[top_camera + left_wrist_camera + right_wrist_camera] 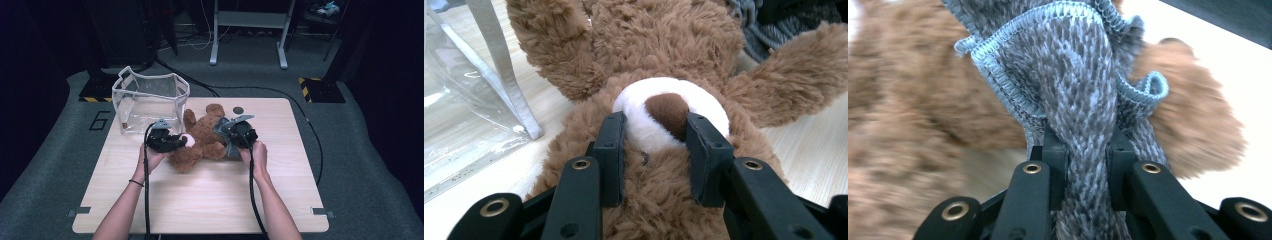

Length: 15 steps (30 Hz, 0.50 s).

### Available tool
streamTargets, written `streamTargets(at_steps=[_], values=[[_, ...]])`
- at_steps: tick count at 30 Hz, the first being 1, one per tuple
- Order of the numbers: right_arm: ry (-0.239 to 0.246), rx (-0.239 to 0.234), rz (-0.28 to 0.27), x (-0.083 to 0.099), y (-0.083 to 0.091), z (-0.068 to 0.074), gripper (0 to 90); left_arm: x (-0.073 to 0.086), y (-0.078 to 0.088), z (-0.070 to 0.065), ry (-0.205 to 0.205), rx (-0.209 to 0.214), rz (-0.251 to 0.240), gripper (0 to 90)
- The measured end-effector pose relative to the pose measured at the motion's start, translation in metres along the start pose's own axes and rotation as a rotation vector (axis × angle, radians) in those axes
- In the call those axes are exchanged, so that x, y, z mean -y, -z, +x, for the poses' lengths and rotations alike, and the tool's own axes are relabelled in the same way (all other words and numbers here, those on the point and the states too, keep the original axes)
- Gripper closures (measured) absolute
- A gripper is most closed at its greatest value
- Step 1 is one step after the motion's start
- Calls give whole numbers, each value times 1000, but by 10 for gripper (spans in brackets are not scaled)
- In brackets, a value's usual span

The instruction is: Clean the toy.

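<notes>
Table: teddy bear lying at centre; clear bag standing just behind-left of it; small round disc behind-right, apart; knitted cloth on the bear's right side; grippers flank the bear, left and right

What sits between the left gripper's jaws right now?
The teddy bear's white muzzle with its brown nose sits between the left gripper jaws, which flank it on both sides, seen in the left gripper view. No other object lies in that gap.
</notes>
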State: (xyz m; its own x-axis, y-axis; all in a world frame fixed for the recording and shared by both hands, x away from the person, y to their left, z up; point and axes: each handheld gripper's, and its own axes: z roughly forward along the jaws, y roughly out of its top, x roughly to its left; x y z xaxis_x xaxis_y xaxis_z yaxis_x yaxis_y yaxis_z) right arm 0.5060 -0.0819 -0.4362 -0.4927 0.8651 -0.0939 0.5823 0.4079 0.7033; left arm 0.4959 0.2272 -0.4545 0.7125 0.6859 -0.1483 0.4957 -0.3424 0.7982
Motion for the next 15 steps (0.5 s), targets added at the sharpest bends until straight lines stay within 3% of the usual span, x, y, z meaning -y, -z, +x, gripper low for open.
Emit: streamTargets(at_steps=[6, 9, 11, 12, 15], values=[[-78, 80, -3, 9, 5, -32, 773, 0, 0, 1, -9, 1, 0, 630], [-111, 90, -2, 12, 10, -41, 773, 0, 0, 2, -1, -3, -6, 629], [-108, 68, -6, 14, 15, -40, 772, 1, 0, 2, 1, -3, -7, 629], [-119, 51, -7, 13, 19, -35, 772, 1, 0, 3, 6, -3, -7, 628], [-74, -17, -30, 11, 28, -15, 771, 0, 0, 3, 9, -5, -6, 628]])
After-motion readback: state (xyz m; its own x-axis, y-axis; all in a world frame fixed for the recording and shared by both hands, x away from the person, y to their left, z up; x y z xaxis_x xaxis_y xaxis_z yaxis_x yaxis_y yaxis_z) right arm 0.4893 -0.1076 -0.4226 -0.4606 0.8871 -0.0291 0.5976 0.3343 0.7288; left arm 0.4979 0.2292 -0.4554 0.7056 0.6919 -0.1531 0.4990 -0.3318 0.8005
